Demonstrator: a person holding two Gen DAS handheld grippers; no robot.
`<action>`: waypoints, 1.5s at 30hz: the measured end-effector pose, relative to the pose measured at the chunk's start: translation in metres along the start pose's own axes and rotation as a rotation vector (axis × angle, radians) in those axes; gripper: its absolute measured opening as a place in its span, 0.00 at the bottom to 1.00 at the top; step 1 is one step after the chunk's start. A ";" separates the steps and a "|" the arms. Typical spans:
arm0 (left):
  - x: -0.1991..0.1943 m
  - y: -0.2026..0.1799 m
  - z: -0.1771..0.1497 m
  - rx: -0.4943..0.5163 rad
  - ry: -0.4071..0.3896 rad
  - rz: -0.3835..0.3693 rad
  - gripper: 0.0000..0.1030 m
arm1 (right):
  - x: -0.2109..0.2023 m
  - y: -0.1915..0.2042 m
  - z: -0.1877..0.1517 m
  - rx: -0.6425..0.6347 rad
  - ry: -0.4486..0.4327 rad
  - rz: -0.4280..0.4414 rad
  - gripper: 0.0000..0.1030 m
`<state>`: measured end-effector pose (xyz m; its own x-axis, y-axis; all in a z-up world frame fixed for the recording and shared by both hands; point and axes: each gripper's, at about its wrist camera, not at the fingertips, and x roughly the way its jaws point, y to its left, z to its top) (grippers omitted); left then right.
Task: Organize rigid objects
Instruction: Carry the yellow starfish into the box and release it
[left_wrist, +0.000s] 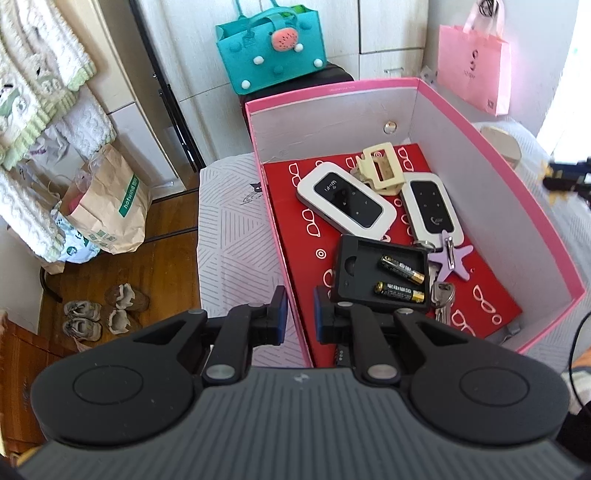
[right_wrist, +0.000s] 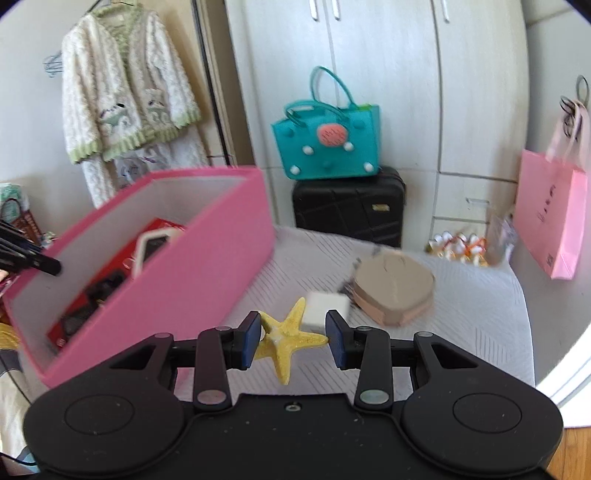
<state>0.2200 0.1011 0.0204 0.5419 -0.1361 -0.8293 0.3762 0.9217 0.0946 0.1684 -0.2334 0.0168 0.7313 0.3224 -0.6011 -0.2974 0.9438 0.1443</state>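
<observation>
My right gripper (right_wrist: 293, 341) is clamped on the yellow starfish (right_wrist: 286, 338), above the bedspread beside the pink box (left_wrist: 461, 155). My left gripper (left_wrist: 299, 317) pinches the box's near wall, jaws nearly closed; inside, one router (left_wrist: 345, 199) reads "Wi-Fi".

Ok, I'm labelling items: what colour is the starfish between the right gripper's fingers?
Yellow. The starfish shows best in the right wrist view, held by the right gripper.

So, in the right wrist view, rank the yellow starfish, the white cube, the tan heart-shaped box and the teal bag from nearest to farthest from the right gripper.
1. Yellow starfish: between the fingers of the right gripper.
2. White cube: just beyond, on the bed cover.
3. Tan heart-shaped box: behind the cube, to the right.
4. Teal bag: farthest, on the black suitcase by the wardrobe.
</observation>
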 end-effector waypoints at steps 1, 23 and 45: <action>0.000 0.000 0.001 0.003 0.008 -0.004 0.12 | -0.004 0.005 0.007 -0.009 -0.011 0.022 0.42; 0.016 0.019 0.012 -0.058 -0.037 -0.040 0.12 | 0.089 0.118 0.070 -0.248 0.180 0.270 0.42; 0.021 0.022 0.011 -0.092 -0.051 -0.044 0.12 | 0.021 0.069 0.060 -0.140 0.035 0.126 0.55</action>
<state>0.2482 0.1145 0.0111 0.5648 -0.1934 -0.8023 0.3316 0.9434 0.0061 0.2000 -0.1570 0.0612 0.6620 0.4327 -0.6121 -0.4695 0.8759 0.1113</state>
